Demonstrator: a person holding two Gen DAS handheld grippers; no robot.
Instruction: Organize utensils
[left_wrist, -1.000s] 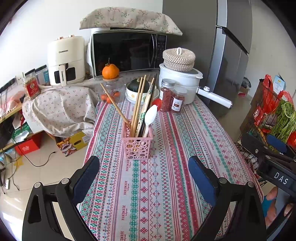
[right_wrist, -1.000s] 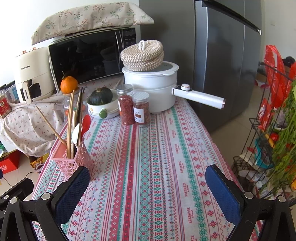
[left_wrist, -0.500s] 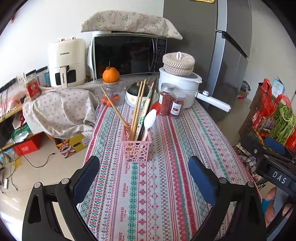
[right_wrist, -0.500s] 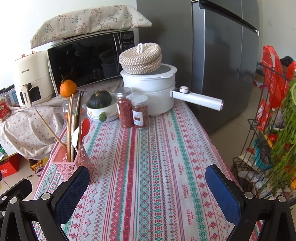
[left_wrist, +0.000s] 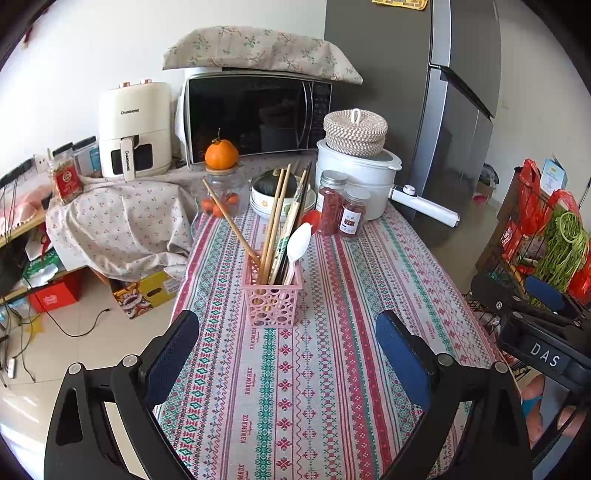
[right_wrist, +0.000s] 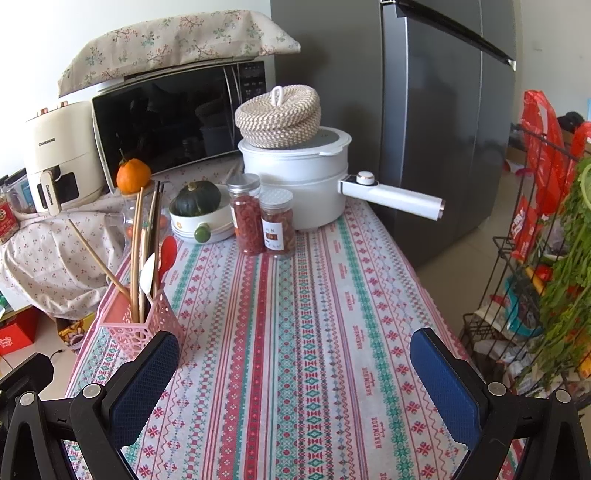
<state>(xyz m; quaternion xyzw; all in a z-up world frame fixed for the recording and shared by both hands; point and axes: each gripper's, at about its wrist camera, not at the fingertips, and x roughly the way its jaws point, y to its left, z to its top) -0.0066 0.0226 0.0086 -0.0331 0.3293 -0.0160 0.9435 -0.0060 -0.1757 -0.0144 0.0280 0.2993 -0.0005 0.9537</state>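
Both wrist cameras are looking forward and slightly down over the striped patterned tablecloth (left_wrist: 295, 369), the left one sitting left of the right. Both are sharing the pink perforated plastic utensil basket (left_wrist: 271, 304) (right_wrist: 142, 328) and black microwave (left_wrist: 255, 114) beyond.

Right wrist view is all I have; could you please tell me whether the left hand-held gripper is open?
Observer: Yes, the left hand-held gripper is open and empty, above the tablecloth.
Operator: Thanks; what lies ahead of it?
Observer: The pink basket stands just ahead, roughly centred between its fingers, untouched.
Operator: Is my own gripper visible there?
Observer: Yes, the right hand-held gripper shows at the right edge, labelled DAS.
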